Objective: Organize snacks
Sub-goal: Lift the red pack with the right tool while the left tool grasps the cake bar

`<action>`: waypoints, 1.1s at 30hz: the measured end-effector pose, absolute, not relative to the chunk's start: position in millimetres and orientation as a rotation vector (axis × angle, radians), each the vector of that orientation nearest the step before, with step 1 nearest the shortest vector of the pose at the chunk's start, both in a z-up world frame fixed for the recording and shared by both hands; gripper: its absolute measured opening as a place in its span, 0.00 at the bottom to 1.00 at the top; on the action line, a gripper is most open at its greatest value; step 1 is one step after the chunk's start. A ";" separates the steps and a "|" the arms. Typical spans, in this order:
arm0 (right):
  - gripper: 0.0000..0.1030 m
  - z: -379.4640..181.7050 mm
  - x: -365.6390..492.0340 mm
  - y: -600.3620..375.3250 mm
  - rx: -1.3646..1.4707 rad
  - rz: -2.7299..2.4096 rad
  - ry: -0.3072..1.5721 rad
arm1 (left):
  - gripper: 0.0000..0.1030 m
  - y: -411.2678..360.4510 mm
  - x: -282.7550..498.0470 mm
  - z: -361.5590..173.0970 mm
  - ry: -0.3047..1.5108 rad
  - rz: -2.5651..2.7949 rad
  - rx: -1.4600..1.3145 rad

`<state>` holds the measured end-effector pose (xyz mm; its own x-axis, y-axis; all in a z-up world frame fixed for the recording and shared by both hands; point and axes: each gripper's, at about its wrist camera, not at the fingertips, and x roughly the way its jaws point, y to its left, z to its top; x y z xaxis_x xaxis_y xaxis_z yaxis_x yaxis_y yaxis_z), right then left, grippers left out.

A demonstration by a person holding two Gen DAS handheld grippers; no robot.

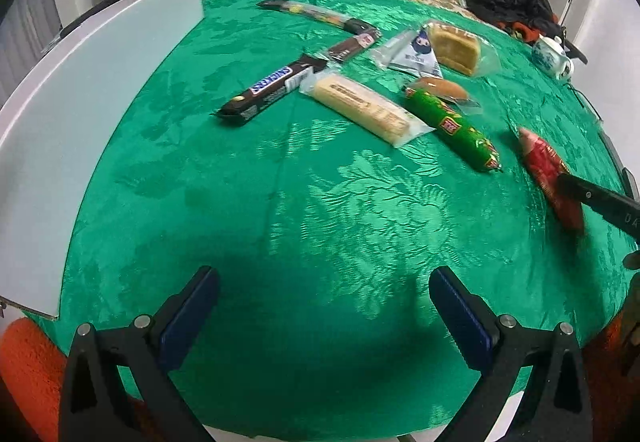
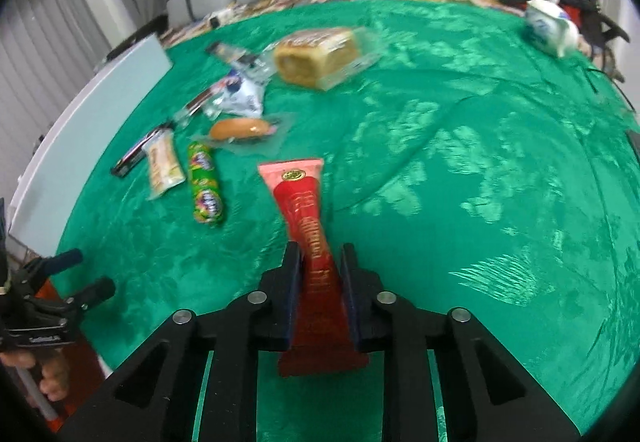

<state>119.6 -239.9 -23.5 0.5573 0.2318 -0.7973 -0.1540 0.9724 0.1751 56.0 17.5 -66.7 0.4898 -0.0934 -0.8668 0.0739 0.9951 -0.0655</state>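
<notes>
While clamped on the red snack packet [image 2: 310, 242], right gripper [image 2: 320, 262] with both pads pressed on the packet's lower half; packet's pink end pointing away toward the middle of the green-clothed table [image 2: 460, 201], flat tail sticking out behind the jaws. Lifted or resting (cannot tell). Seen from the left wrist: same red snack packet [image 1: 548, 173] near the table's right edge, black finger across it. Left gripper [image 1: 324, 306] wide open over bare cloth at the near edge, nothing between its pads. Just left of the red packet, green sausage roll [image 2: 205, 181], then pale wafer pack [image 2: 162, 161]; Snickers bar [image 1: 272, 85] beyond, toward the left edge. Bread loaf [image 2: 320, 55] farther back.
</notes>
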 end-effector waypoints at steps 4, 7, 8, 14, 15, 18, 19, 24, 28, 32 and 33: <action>0.32 -34.6 123.9 -239.5 0.082 0.258 0.969 | 1.00 14.7 59.7 -66.2 1.076 -0.092 -0.035; 0.36 -34.9 120.9 -241.3 0.077 0.274 0.956 | 1.00 15.9 67.2 -67.0 1.096 -0.080 -0.073; 0.37 -35.4 120.6 -241.6 0.083 0.280 0.954 | 1.00 16.9 71.1 -66.5 1.100 -0.075 -0.089; 0.46 -36.7 116.7 -246.0 0.128 0.309 0.941 | 1.00 29.7 105.6 -56.8 1.103 -0.037 -0.251; 0.47 -36.8 116.5 -246.2 0.134 0.312 0.939 | 1.00 33.3 115.2 -55.3 1.106 -0.023 -0.298; 0.51 -36.6 116.2 -244.9 0.137 0.319 0.936 | 1.00 37.8 136.5 -54.1 1.118 0.015 -0.378; 0.53 -36.6 116.1 -243.8 0.134 0.321 0.936 | 1.00 37.0 143.7 -54.4 1.120 0.028 -0.386; 0.56 -36.6 115.5 -240.4 0.124 0.322 0.933 | 0.99 13.2 184.0 -66.1 1.150 0.067 -0.283; 0.56 -37.0 114.3 -240.7 0.120 0.325 0.931 | 0.99 4.9 204.2 -74.0 1.164 0.050 -0.212; 0.56 -36.8 114.0 -243.8 0.137 0.331 0.931 | 0.99 18.1 213.0 -69.5 1.168 -0.004 -0.230; 0.56 -36.6 114.5 -244.5 0.143 0.331 0.932 | 0.99 26.1 211.6 -64.9 1.159 -0.007 -0.244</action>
<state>114.5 -244.5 -36.6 0.5504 0.3397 -0.7627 -0.2171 0.9403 0.2622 211.6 26.1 -64.9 0.4035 -0.1309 -0.9056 -0.1205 0.9735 -0.1944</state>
